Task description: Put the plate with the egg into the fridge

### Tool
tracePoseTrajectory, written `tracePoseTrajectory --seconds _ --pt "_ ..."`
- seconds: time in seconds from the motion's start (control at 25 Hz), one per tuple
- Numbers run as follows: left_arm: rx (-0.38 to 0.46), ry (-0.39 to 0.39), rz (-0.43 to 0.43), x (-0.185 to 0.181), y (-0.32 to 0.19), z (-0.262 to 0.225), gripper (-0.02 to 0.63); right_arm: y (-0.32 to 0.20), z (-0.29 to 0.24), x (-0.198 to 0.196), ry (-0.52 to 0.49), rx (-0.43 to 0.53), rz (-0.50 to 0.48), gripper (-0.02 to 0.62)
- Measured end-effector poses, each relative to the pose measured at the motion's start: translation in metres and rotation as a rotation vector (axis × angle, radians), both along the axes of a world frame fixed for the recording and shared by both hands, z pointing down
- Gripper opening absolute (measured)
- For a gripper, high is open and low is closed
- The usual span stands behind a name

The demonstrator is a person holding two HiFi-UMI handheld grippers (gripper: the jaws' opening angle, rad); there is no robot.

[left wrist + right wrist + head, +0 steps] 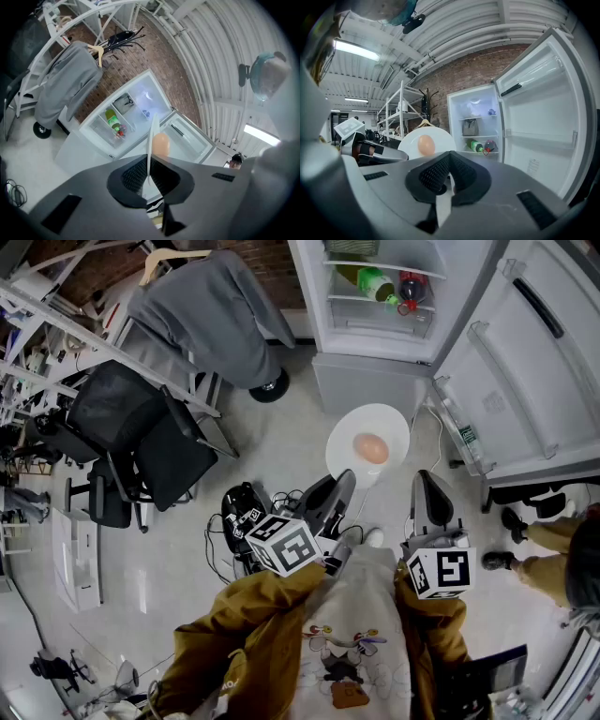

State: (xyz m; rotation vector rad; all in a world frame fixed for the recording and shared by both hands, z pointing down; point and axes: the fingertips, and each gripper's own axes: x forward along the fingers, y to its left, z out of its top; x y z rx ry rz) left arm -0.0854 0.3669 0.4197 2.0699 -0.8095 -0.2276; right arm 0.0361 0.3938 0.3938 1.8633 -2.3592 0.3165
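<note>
left claw (343, 486) pinching plate (386, 422) rim w/ egg (372, 447); right claw (426, 484) pressed together

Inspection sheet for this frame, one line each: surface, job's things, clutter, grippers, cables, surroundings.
Surface: pale glossy floor; no table in view.
Job's things: white plate carrying the egg, held in the air in front of the open fridge; bottles on a fridge shelf; fridge door swung wide.
Clutter: black office chairs; grey jacket on a hanger.
Grippers: left gripper shut on the plate's rim; right gripper shut, empty, beside the plate.
Cables: black cables and gear tangled on the floor.
Surroundings: brick wall; white shelving; another person's shoes.
</note>
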Motion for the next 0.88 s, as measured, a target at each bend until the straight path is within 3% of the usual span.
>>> tracePoseTrajectory --seconds 0.24,0.52,0.88 --pt "0.019 -0.02 -0.025 -0.002 -0.008 0.003 0.015 -0.013 0.001 -0.005 -0.005 0.032 -0.029 0.003" --pt "0.024 -0.042 -0.01 0.003 -0.013 0.006 0.015 -0.017 0.001 0.003 -0.027 0.043 0.005 0.003" --pt "-0.004 -0.081 -0.027 0.018 -0.007 0.018 0.015 0.0 0.019 0.042 -0.046 -0.004 0.02 0.003"
